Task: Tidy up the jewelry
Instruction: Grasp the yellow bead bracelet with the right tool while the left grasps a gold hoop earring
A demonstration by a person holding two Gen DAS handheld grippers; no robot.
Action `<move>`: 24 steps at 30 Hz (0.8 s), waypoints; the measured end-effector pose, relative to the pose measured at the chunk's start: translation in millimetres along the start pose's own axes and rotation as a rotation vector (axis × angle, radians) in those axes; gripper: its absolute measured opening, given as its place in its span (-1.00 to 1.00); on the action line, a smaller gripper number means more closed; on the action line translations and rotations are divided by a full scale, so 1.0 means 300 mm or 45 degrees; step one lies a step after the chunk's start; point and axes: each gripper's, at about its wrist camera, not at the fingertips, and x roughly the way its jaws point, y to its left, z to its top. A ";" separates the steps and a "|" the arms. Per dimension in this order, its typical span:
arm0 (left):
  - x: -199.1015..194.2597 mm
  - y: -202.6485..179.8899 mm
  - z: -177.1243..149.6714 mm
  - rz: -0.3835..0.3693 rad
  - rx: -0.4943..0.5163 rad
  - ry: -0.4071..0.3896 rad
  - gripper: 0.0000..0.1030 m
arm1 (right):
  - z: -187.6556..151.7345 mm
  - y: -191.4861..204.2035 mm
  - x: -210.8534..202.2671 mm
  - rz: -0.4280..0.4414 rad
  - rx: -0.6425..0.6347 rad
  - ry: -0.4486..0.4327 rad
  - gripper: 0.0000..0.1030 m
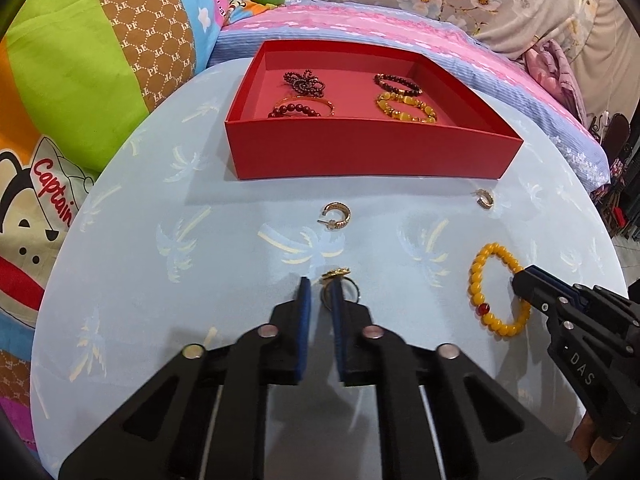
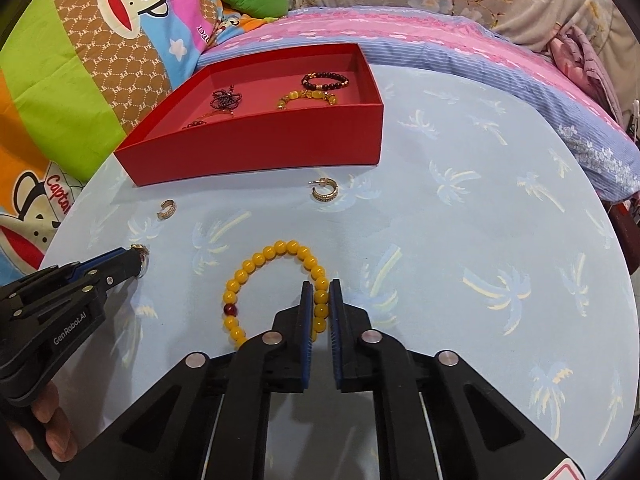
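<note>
Beads of the yellow bracelet [image 2: 276,288] sit clamped in the right gripper [image 2: 320,286]; left gripper [image 1: 320,284] pinches a ring [image 1: 340,280].

A red box [image 1: 372,152], open at the top, sits far on the tabletop [image 1: 200,320]. Inside lie a dark beaded cluster [image 1: 303,81] far left, a gold bangle with dark red beads [image 1: 301,108] near left, a dark bead bracelet [image 1: 397,82] far right and a yellow-gold bracelet [image 1: 406,108] near right. Near the box lie two gold hoop earrings [image 1: 337,215] [image 1: 483,198], well apart. A gold ring [image 1: 338,282] stands upright at centre; a yellow bead bracelet [image 2: 276,292] with one red bead lies flat, right.
</note>
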 end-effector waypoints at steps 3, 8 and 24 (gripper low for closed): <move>-0.007 0.004 0.003 -0.013 -0.009 0.003 -0.97 | 0.002 -0.003 -0.001 0.013 0.007 0.008 -0.85; -0.039 0.013 0.015 -0.035 -0.024 -0.006 -1.00 | 0.004 -0.009 -0.014 0.037 0.034 0.012 -0.85; -0.046 0.026 0.025 -0.060 -0.070 -0.007 -0.17 | 0.031 -0.005 -0.083 0.062 0.045 -0.049 -0.85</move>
